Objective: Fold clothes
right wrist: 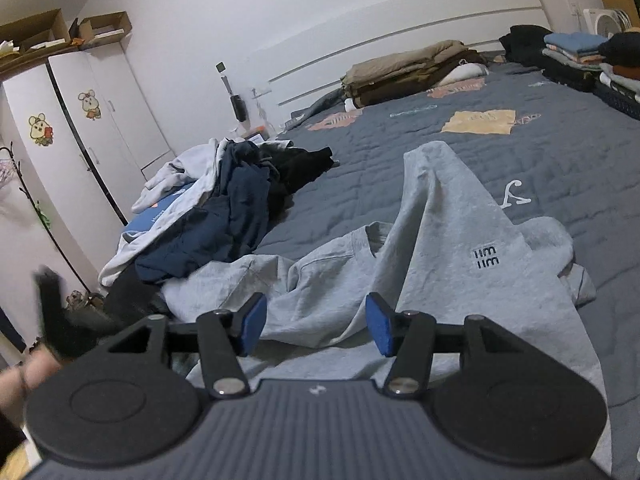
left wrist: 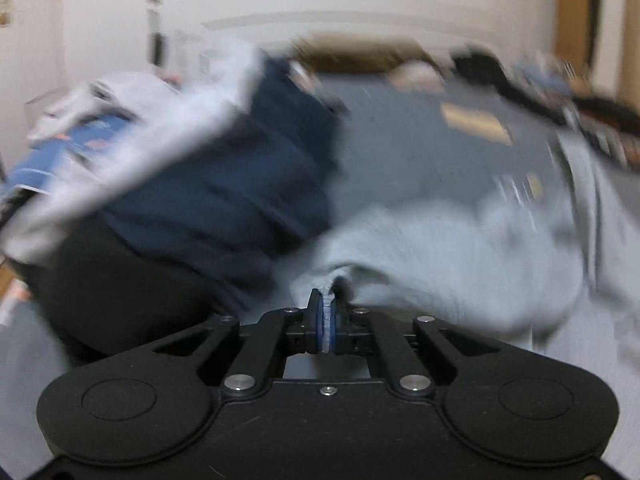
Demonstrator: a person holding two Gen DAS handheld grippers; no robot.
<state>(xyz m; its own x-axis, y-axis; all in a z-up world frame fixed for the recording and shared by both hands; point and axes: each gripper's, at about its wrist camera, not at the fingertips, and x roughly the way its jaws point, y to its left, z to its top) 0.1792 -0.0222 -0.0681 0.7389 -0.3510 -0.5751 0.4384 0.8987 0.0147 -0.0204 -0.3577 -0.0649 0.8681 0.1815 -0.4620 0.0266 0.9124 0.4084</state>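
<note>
On the grey-blue quilted bedspread [right wrist: 460, 168], our left gripper [left wrist: 327, 322] is clamped tight on a pinched fold of the grey sweatshirt [right wrist: 448, 248], the cloth squeezed between its blue pads. The left wrist view is heavily blurred, so we can make out little beyond that grip and the garment's pale bulk [left wrist: 460, 264] spreading away to the right.

Our right gripper [right wrist: 316, 322] hangs just above the same sweatshirt with its jaws spread wide and nothing between the blue pads [right wrist: 252, 322]. The sweatshirt lies crumpled across the near side of the bed, its neckline facing us and a small dark logo [right wrist: 485, 258] showing on the chest. One part of it rises in a peak toward the middle of the bed.

To the left of the sweatshirt sits a heap of unsorted laundry [right wrist: 224, 216]: navy, black, white and light blue pieces tangled together, touching the sweatshirt's edge. In the left wrist view the same heap [left wrist: 224, 184] fills the left half of the frame.

At the far end of the bed, by the white headboard [right wrist: 400, 40], lie olive and brown folded blankets [right wrist: 408, 72]. A row of folded clothes [right wrist: 580, 56] is stacked along the far right edge. A white wardrobe [right wrist: 80, 132] with two cartoon stickers stands against the left wall, cardboard boxes [right wrist: 60, 32] on top.
</note>
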